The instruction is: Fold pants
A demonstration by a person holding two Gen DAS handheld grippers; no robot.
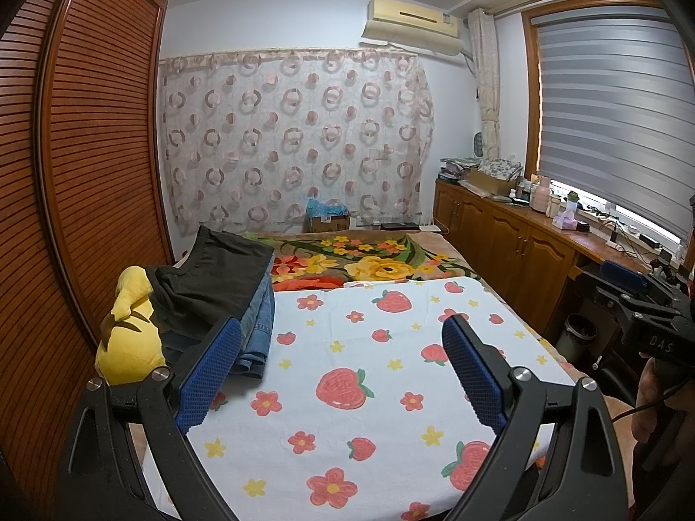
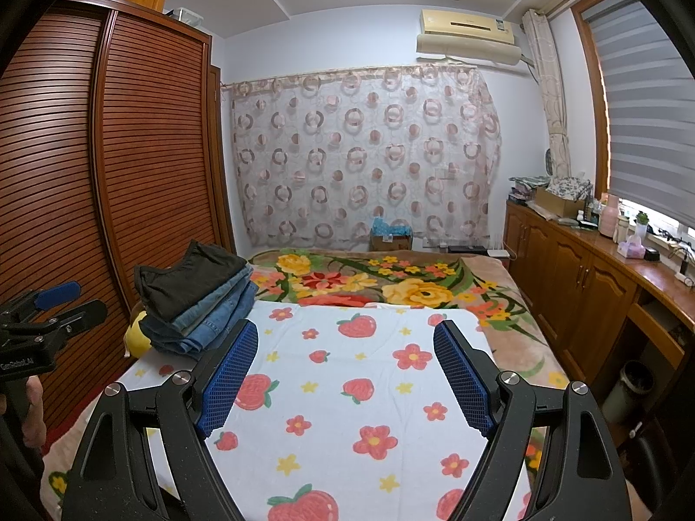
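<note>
I have the bed [image 2: 499,343] ahead of me, covered by a brown blanket with big yellow and red flowers, and over its near half lies a white towel printed with strawberries and small blossoms [image 2: 347,390], bare where I would fold. At the bed's left edge, against the slatted wooden wardrobe [image 2: 108,173], sits a stack of folded pants [image 2: 204,304]: several blue denim pairs under a dark charcoal pair on top [image 1: 217,282]. A yellow plush toy [image 1: 126,338] is wedged just beside the stack, touching it on the wardrobe side.

My left claw [image 1: 341,369] is spread wide and empty above the towel, its blue textured pads well apart. My right claw [image 2: 345,373] is likewise wide and holds nothing.

I judge the top pair to be soft, light and limp; it should drape and slide off the denim easily, while the jeans below will be heavier and stiffer. I would pinch the dark pair at its waistband edge, one claw at each corner, since the fabric will sag anywhere in between.
</note>
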